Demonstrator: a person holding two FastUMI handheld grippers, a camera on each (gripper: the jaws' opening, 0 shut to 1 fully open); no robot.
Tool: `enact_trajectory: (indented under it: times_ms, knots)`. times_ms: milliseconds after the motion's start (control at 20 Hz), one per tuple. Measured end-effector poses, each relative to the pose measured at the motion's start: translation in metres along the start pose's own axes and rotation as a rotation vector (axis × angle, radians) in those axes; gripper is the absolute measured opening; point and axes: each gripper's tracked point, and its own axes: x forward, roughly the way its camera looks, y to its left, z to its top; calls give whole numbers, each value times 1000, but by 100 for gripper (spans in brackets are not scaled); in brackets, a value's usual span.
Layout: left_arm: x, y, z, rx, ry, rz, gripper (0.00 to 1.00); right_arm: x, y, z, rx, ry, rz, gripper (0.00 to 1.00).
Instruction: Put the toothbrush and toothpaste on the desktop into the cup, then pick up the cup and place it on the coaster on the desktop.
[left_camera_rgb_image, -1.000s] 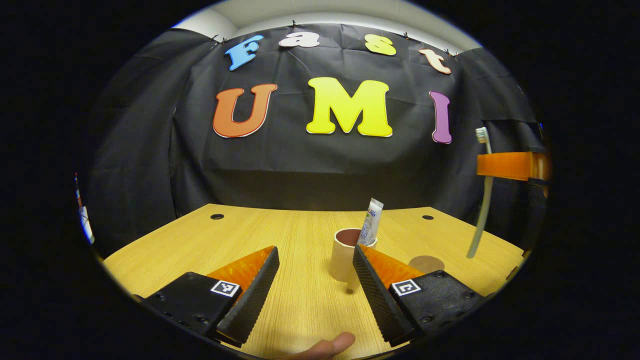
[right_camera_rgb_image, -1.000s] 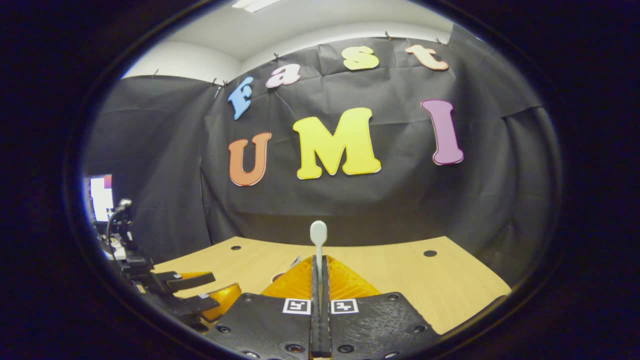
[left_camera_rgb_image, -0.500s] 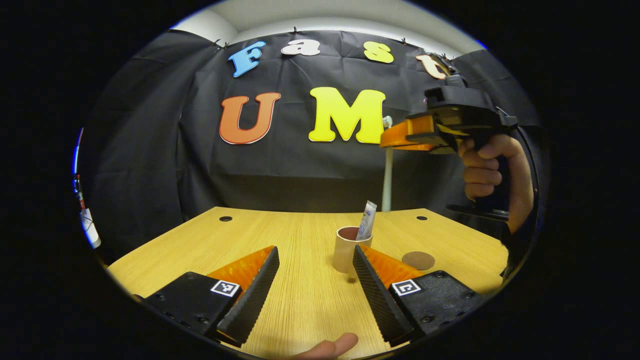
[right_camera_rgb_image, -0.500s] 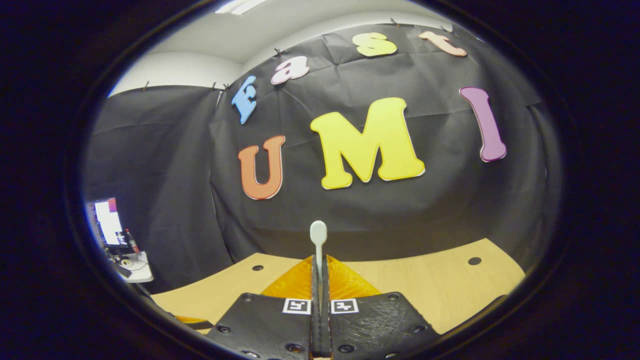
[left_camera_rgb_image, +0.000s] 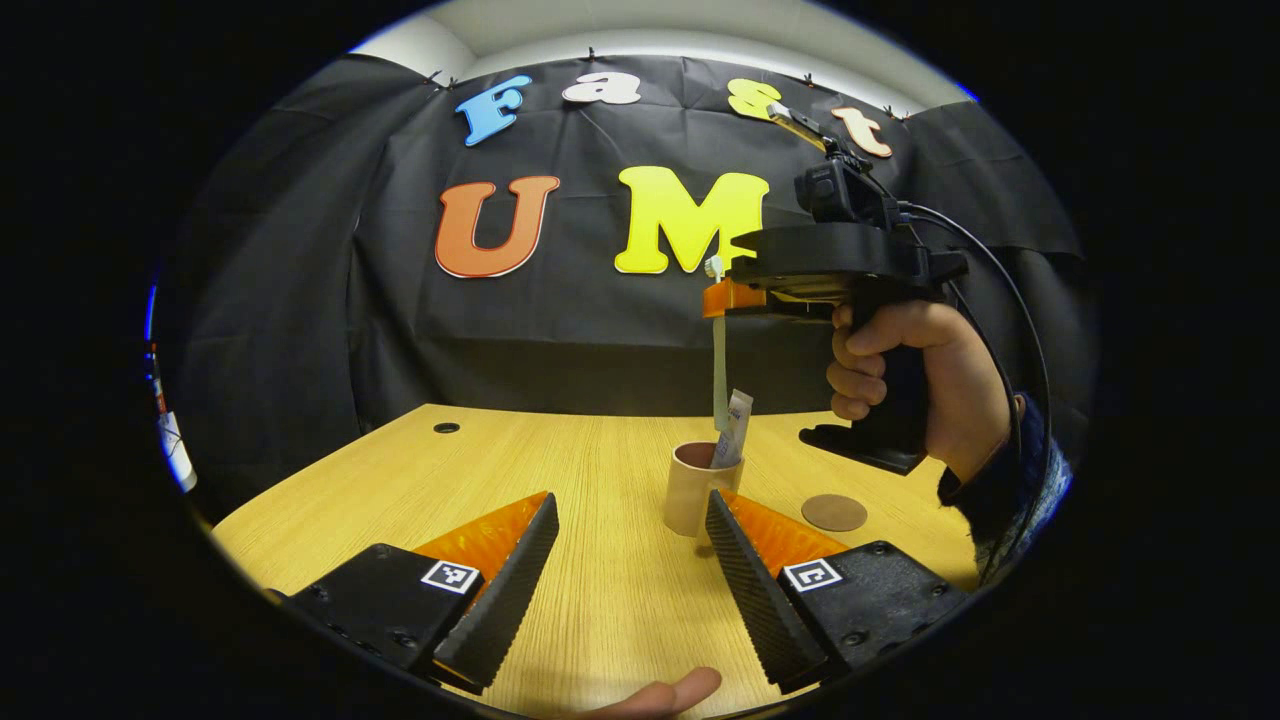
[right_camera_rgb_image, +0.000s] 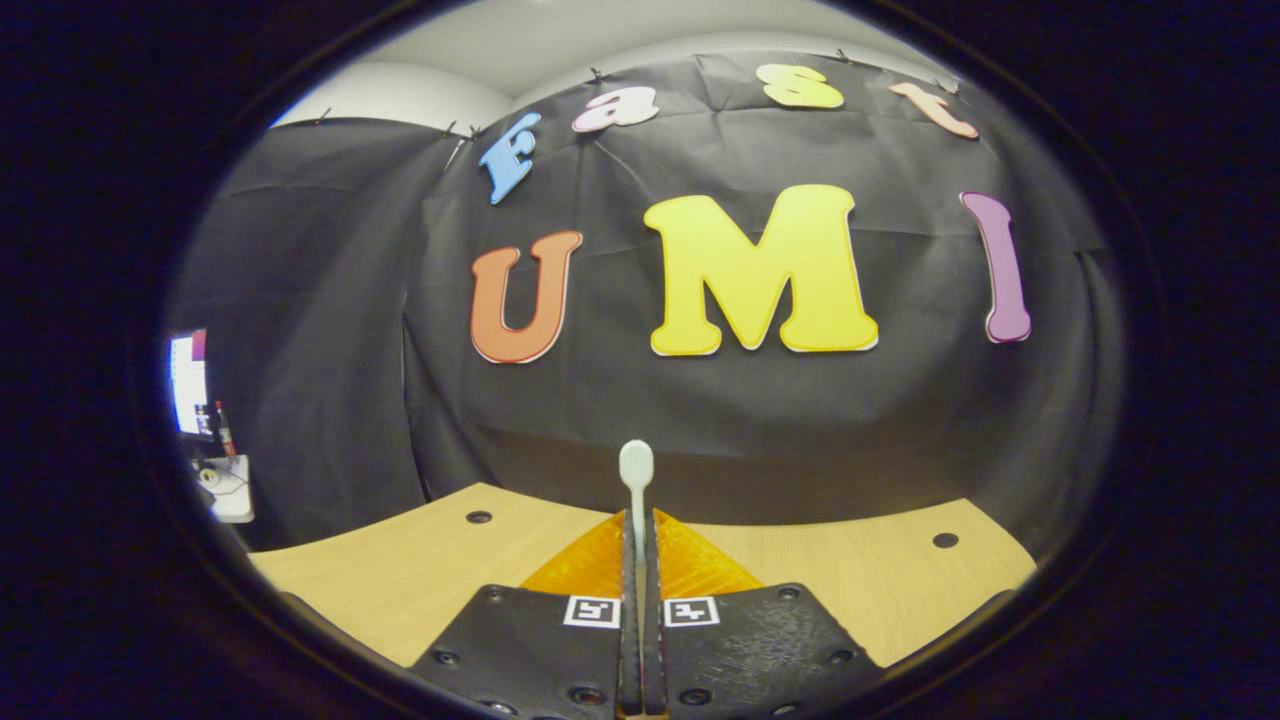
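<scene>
While my right gripper (right_camera_rgb_image: 638, 560) clamps the toothbrush (left_camera_rgb_image: 719, 370), it hangs upright over the cup (left_camera_rgb_image: 692, 488).
My left gripper (left_camera_rgb_image: 630, 560) stands wide apart, cup at twelve o'clock; toothpaste (left_camera_rgb_image: 733, 442) inside, coaster (left_camera_rgb_image: 834, 512) at two o'clock.

Booth with a wooden desk against black cloth

A light wooden desktop (left_camera_rgb_image: 560, 470) with small dark holes (left_camera_rgb_image: 446, 428) stands before the black cloth wall (left_camera_rgb_image: 560, 320); above it a pale wall (right_camera_rgb_image: 400, 95) and ceiling show, lit.
</scene>
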Motion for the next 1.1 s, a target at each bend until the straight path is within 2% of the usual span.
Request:
enact_trajectory:
  times_ms: [150,350,400,450,550,600,700,750,900,1100]
  knots:
    - [1,1,-3,-6,0,-3,95,-1,3,0,-14,-7,5,1]
    - [6,6,-10,-25,27,7,95,-5,0,-4,4,7,5,7]
    - [9,8,-12,-28,32,9,95,-8,2,-5,9,3,13,18]
    - [11,8,-13,-32,36,7,95,-9,1,-3,0,-5,9,24]
    - [12,8,-17,-42,46,6,95,-11,-10,-3,-46,-9,-34,46]
    - [11,6,-20,-48,52,3,94,-11,-12,-4,-65,-11,-49,66]
    - [13,5,-22,-50,59,3,95,-16,-10,-2,-75,-19,-49,81]
    - [14,5,-22,-49,60,5,95,-19,-10,-1,-71,-24,-46,82]
    - [14,-2,-25,-41,78,-4,95,-32,-14,4,-52,-35,-49,93]
    - [22,-8,-17,-25,73,-7,95,-54,-26,15,-31,-64,-54,94]
